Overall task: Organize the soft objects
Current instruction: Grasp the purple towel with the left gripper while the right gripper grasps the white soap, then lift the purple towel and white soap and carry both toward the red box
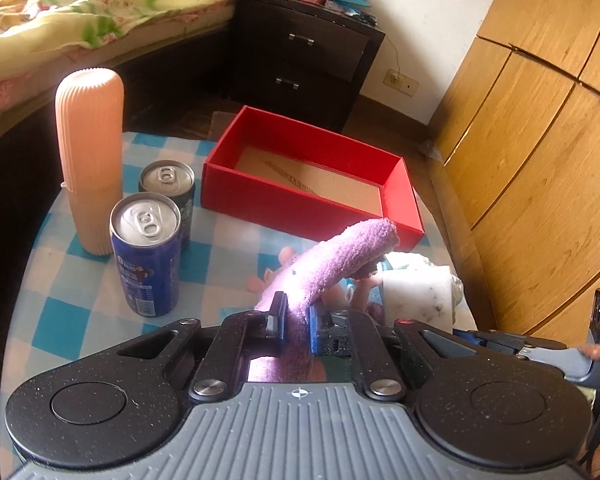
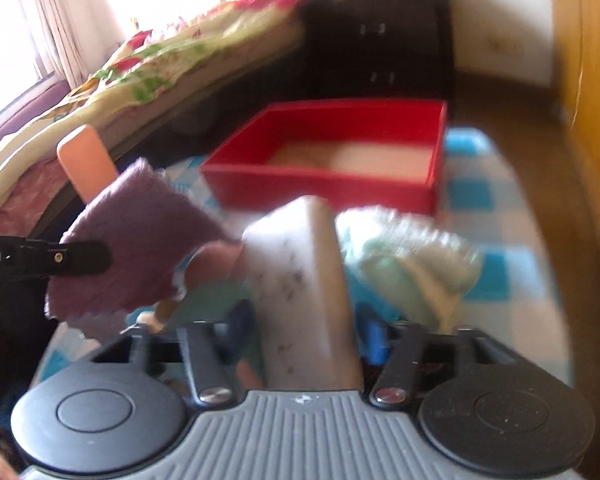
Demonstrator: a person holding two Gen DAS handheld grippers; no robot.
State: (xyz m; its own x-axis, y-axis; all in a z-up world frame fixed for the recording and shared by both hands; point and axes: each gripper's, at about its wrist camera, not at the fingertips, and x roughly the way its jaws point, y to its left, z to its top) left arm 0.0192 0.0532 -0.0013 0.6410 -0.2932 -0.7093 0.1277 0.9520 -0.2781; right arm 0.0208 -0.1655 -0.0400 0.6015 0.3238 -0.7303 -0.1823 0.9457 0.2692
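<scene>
Left fingers: your left gripper (image 1: 294,322) is clamped on the purple cloth (image 1: 340,256); it arches up out of the jaws, free end toward the red box (image 1: 396,196).
Right fingers: your right gripper (image 2: 306,340) has the white sponge (image 2: 304,280) between its jaws. The view is blurred, so I can't tell whether the pads press on it yet.
Box: on the checked table (image 1: 80,312) beyond both grippers; only its cardboard floor shows, both loads outside it.
Still on table: a pale green cloth (image 2: 412,264) lies just beside the sponge, on its right.
Keep clear: two cans (image 1: 146,256) and the ribbed peach container (image 1: 90,160) stand left of the box. They look easy to knock over.
Step in hand: judged as securing the sponge while the cloth waits.
Do it well: confirm the sponge is pinched mid-body before lifting; foam will squash and may slip.
Carry: lift the cloth's tail above the near wall before you let go.
</scene>
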